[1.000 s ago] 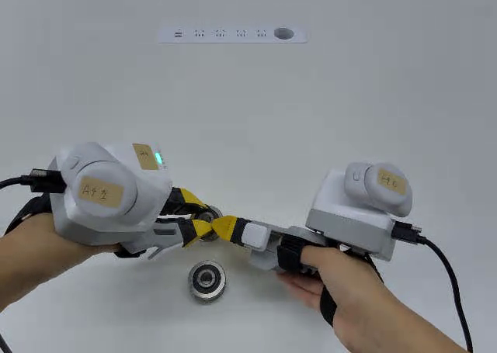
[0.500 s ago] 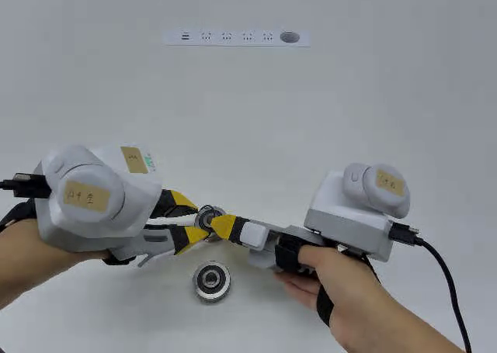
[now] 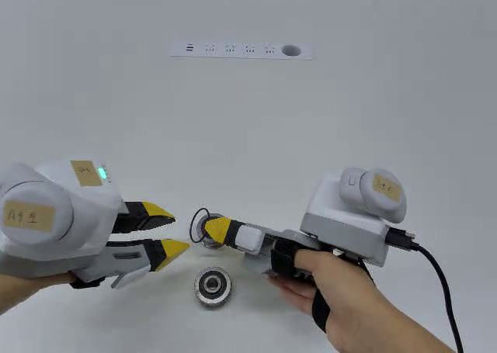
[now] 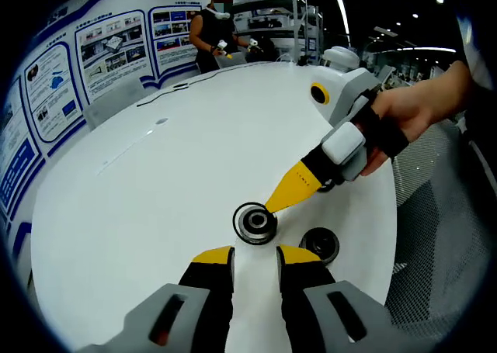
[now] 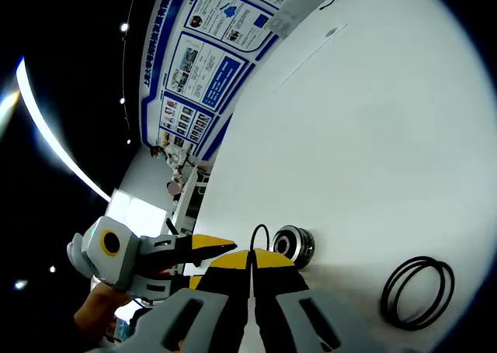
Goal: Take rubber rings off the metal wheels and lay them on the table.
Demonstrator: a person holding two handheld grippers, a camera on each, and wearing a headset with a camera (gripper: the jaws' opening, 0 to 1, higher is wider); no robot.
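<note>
Resting on the table (image 3: 349, 120), a power strip (image 3: 241, 50) is seen well behind and a second wheel (image 3: 211, 285) nearer, while the rubber ring (image 3: 192, 227) is pinched at the metal wheel (image 4: 256, 223) by the clenched right gripper (image 3: 211, 228), the left gripper (image 3: 178, 229) being held parted and empty just beside.

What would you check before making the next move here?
1. Right gripper shut on the rubber ring: ok.
2. Ring fully free of the wheel: cannot tell.
3. Left gripper open, apart from that wheel: ok.
4. Bare table nearby to lay the ring: ok.
5. Two loose rings lying on the table, out of the way: ok.
6. Second wheel already stripped: cannot tell.
</note>
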